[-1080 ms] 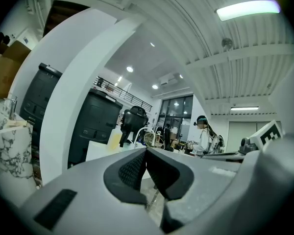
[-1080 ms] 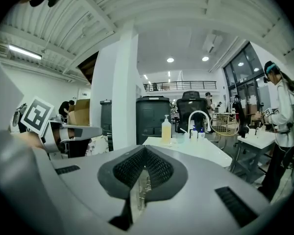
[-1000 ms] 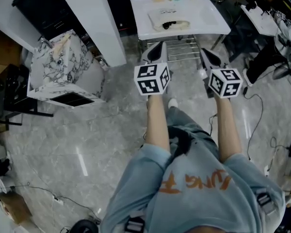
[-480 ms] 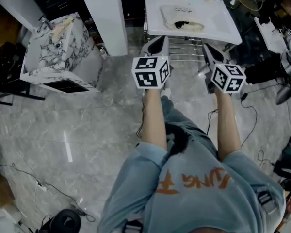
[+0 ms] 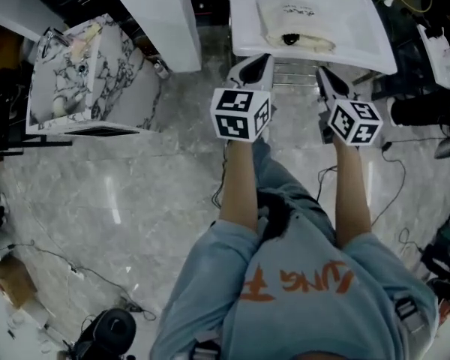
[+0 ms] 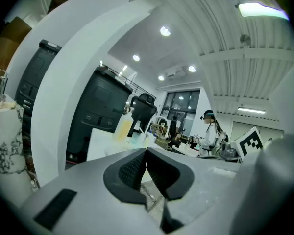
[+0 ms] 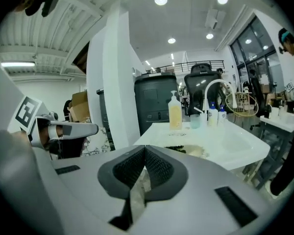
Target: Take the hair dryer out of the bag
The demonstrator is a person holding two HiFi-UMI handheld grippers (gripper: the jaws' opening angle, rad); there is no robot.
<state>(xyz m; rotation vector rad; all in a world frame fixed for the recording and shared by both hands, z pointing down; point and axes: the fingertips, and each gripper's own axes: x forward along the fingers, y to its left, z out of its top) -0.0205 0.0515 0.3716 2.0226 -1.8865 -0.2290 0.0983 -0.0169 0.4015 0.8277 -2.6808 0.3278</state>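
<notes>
white table [image 5: 362,42] bears the bag [image 5: 304,22]; left claw [image 5: 258,61], right claw [image 5: 325,75] closed.

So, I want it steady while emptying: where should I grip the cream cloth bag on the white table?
Probably on the cream cloth bag, at the bunched edge beside its dark opening, from the near side: it lies flat, with that opening turned toward you.
</notes>
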